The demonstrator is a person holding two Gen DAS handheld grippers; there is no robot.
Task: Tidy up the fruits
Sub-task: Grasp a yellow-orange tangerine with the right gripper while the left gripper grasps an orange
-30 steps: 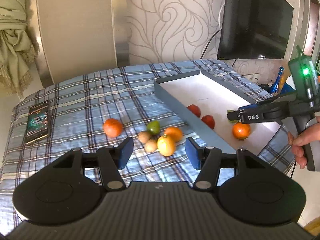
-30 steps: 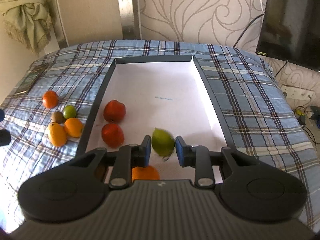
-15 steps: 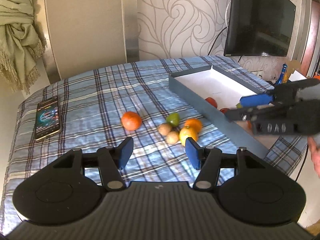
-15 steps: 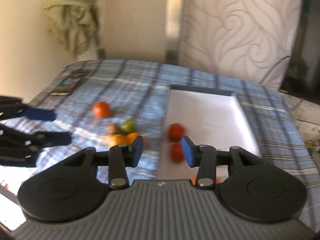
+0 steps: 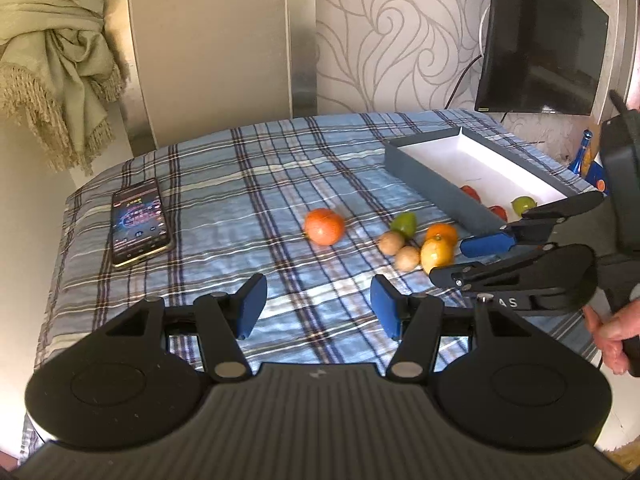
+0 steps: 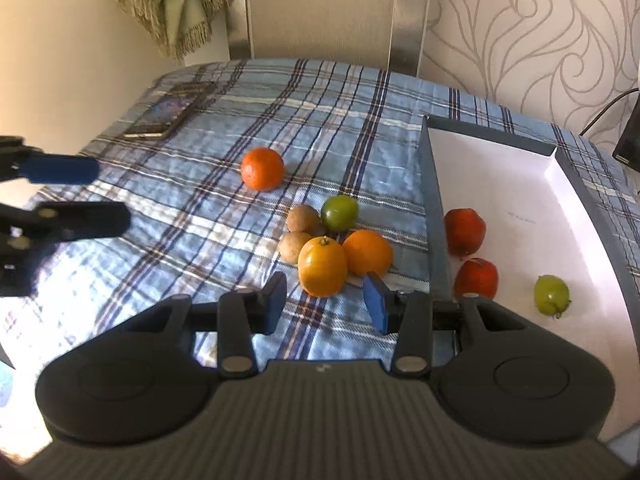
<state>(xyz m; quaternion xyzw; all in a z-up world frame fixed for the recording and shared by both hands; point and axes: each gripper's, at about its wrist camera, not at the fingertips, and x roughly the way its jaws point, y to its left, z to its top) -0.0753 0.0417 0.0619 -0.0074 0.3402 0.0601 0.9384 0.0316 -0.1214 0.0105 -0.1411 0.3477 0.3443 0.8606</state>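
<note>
Right gripper [image 6: 324, 300]: you are holding it with its jaws spread apart and nothing between them, hovering just in front of the yellow-orange citrus [image 6: 322, 266].
Left gripper [image 5: 318, 306]: you are holding it spread wide too, gripping nothing, over bare plaid cloth [image 5: 256, 184].
Loose fruit: the yellow-orange citrus is touching an orange [image 6: 368, 252] at its 2 o'clock; two brown kiwis [image 6: 298, 232] are lying at its 10 o'clock, a green lime [image 6: 339, 213] at 12, and a lone tangerine [image 6: 262, 169] farther off at 11.
Box [image 6: 434, 200]: it is sitting at the cluster's 3 o'clock, holding two red fruits [image 6: 470, 248] and a green one [image 6: 552, 294].
Surface: a blue plaid cloth is covering the table; a smartphone [image 5: 138, 222] is lying at 10 o'clock in the left wrist view.
Room: swirl-patterned wallpaper [image 5: 400, 40], a black TV [image 5: 536, 44] and a fringed green drape [image 5: 52, 60] are standing behind.
</note>
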